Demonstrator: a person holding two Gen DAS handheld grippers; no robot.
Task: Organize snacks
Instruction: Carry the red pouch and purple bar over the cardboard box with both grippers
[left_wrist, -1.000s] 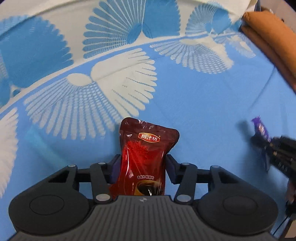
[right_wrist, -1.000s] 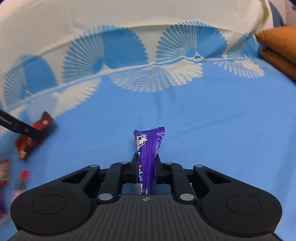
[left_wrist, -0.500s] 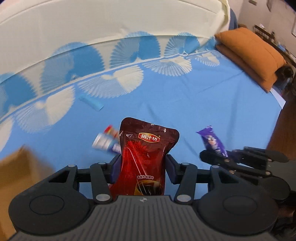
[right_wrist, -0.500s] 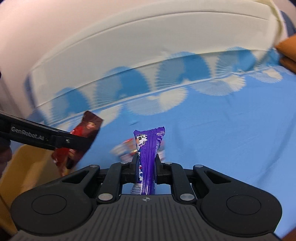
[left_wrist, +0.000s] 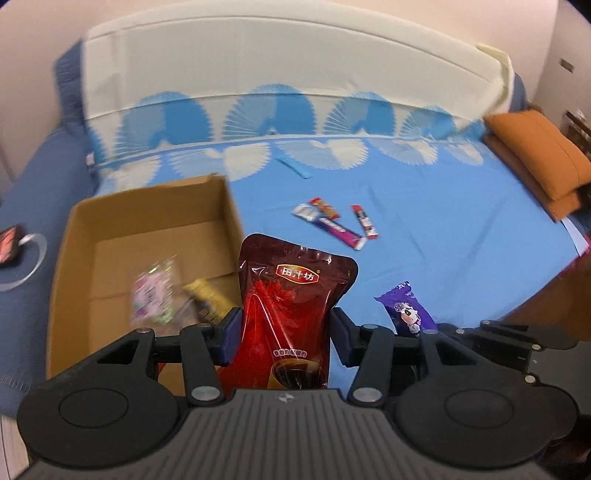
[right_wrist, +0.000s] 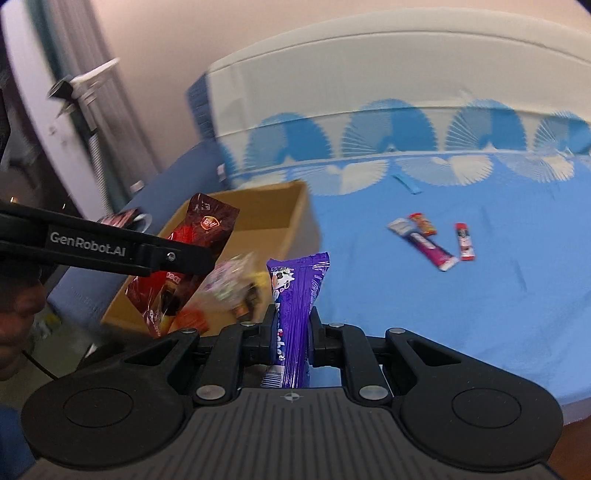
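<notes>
My left gripper (left_wrist: 283, 338) is shut on a dark red snack pouch (left_wrist: 291, 306), held upright above the right edge of an open cardboard box (left_wrist: 74, 240). The pouch also shows in the right wrist view (right_wrist: 184, 258), over the box (right_wrist: 288, 206). My right gripper (right_wrist: 291, 336) is shut on a purple snack packet (right_wrist: 295, 299), just right of the box; it shows in the left wrist view (left_wrist: 406, 310) too. The box holds a pink packet (left_wrist: 153, 295) and a yellow one (left_wrist: 203, 291). Several small snack sticks (left_wrist: 336, 221) lie on the blue bedspread.
The blue fan-patterned bedspread (left_wrist: 443, 229) covers the bed. Orange cushions (left_wrist: 539, 158) sit at the far right. A light blue strip (left_wrist: 295, 168) lies near the headboard. A phone-like object (left_wrist: 9, 247) lies on the dark blue surface left of the box.
Both grippers have lifted and swung left with their snacks still held. The cardboard box has come into view below them and the snack sticks now lie farther off.
</notes>
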